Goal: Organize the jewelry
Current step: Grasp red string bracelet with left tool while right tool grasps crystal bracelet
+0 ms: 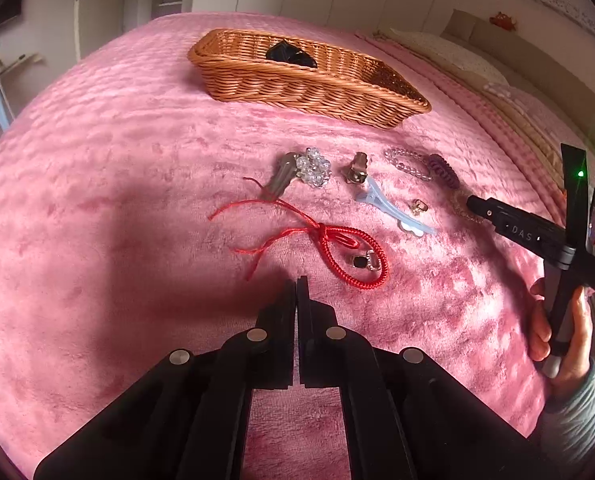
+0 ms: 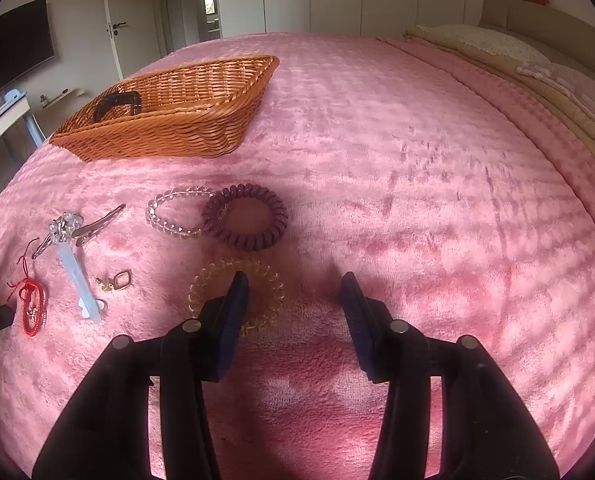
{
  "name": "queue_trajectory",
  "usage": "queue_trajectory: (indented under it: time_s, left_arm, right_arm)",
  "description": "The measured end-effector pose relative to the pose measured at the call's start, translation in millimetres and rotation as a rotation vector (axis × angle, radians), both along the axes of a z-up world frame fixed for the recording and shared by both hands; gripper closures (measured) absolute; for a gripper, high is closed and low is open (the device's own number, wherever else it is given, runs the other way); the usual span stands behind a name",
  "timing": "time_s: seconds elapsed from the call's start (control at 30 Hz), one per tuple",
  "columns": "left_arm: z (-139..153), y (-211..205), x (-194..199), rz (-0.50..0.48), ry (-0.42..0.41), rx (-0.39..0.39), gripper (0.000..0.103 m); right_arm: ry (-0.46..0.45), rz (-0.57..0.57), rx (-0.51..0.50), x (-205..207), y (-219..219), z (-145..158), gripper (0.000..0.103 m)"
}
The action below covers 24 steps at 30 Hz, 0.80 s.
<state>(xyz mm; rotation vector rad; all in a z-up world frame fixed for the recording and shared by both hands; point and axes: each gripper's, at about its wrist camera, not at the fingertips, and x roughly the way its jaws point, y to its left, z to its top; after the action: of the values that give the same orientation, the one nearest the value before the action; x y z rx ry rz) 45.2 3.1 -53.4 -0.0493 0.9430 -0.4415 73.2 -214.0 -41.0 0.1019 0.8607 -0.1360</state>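
Pink fuzzy blanket (image 2: 397,140) covers a big bed, and the jewelry lies on it in a loose bunch. One woven basket (image 1: 297,84) sits farther up the bed, well apart from the bunch. Only one dark thing (image 1: 290,55) is in the basket, so the job looks just started. Most pieces are not put away yet. Left on the blanket are one red cord (image 1: 337,248), one dark little charm (image 1: 363,261) lying inside the cord's loop, one clear bead clip (image 1: 311,168), one small metal clip (image 1: 356,168), one light blue clip (image 1: 393,208), one small gold piece (image 1: 418,207), one clear bead bracelet (image 2: 175,212), one purple coil tie (image 2: 245,216) touching that bracelet, and one yellow coil tie (image 2: 257,272). That makes nine pieces out and one in. The left gripper (image 1: 297,282) has its two fingers pressed together with nothing between them, near the red cord. The right gripper (image 2: 293,280) has its fingers wide apart and holds nothing; one finger sits over the yellow coil tie, so that tie may be picked next.
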Motion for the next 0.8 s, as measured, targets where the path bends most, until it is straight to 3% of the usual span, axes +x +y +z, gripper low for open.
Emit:
queue_trajectory:
  time_s: [0.1, 0.13, 0.23, 0.47, 0.53, 0.63, 0.67, 0.73, 0.8]
  left_arm:
    - [4, -1, 2, -0.008, 0.002, -0.084, 0.091]
    - [5, -4, 3, -0.002, -0.001, -0.086, 0.085]
    - [3, -15, 10, 0.012, -0.007, -0.062, 0.082]
    - [-6, -42, 21, 0.005, -0.026, 0.106, 0.082]
    - [-7, -44, 21, 0.011, -0.050, 0.141, 0.096]
    - [-8, -40, 21, 0.018, -0.068, 0.140, 0.101]
    - [-7, -37, 20, 0.019, -0.071, 0.121, 0.101]
    - [-7, -31, 18, 0.022, -0.074, 0.085, 0.101]
    - [-6, -27, 17, 0.026, -0.080, 0.052, 0.101]
  right_arm:
    - [-0.001, -0.001, 0.006, 0, -1, 0, 0.058]
    - [-0.001, 0.000, 0.006, 0, -1, 0, 0.058]
    - [0.000, 0.004, 0.004, 0, -1, 0, 0.058]
    - [0.006, 0.005, -0.003, 1, 1, -2, 0.058]
    - [0.009, 0.007, -0.010, 2, 3, -3, 0.058]
    - [0.017, 0.008, -0.032, 3, 6, -4, 0.058]
    - [0.017, 0.008, -0.038, 3, 7, -3, 0.060]
    - [0.016, 0.030, -0.035, 3, 10, -4, 0.079]
    - [0.011, 0.045, -0.051, 1, 15, -3, 0.091]
